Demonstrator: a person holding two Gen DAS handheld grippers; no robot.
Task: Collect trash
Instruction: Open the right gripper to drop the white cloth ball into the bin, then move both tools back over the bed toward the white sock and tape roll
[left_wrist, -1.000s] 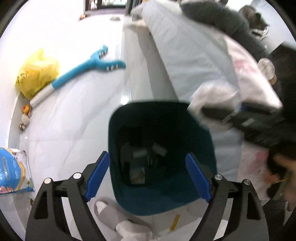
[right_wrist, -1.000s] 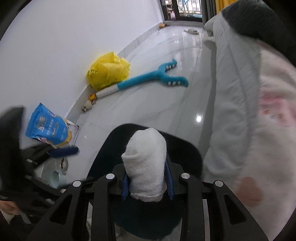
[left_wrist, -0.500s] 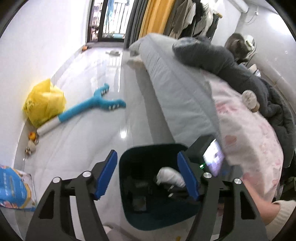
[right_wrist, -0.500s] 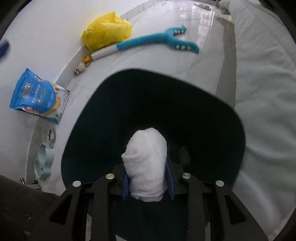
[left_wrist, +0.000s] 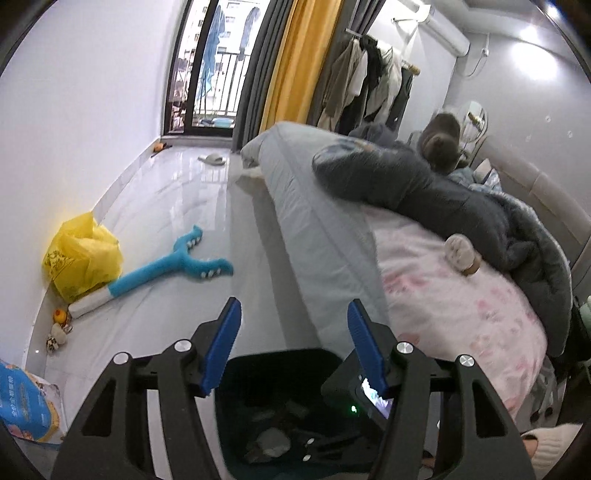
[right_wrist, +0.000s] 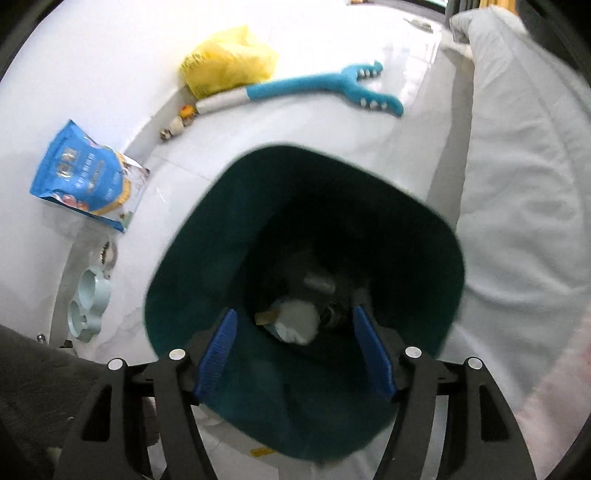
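The right tongs (right_wrist: 293, 345) are spread and empty over the mouth of the dark green bin (right_wrist: 192, 236); half a second ago they pinched a white wad (right_wrist: 297, 321), which now lies at the bottom of the bin among other dim scraps too blurred to name. The left tongs (left_wrist: 291, 347) are also spread, holding nothing, and have tipped up since the earlier frame, so the bin (left_wrist: 236, 424) has slid to the bottom edge, partly cut off. There the right tool's body with a small lit screen shows behind the left tongs' right finger. Beyond lie the floor (left_wrist: 177, 192), a blue toy (left_wrist: 173, 262), a yellow bag (left_wrist: 81, 254) by the wall, and the bed (left_wrist: 443, 280). A blue packet (right_wrist: 85, 173) is clipped at the left view's edge.
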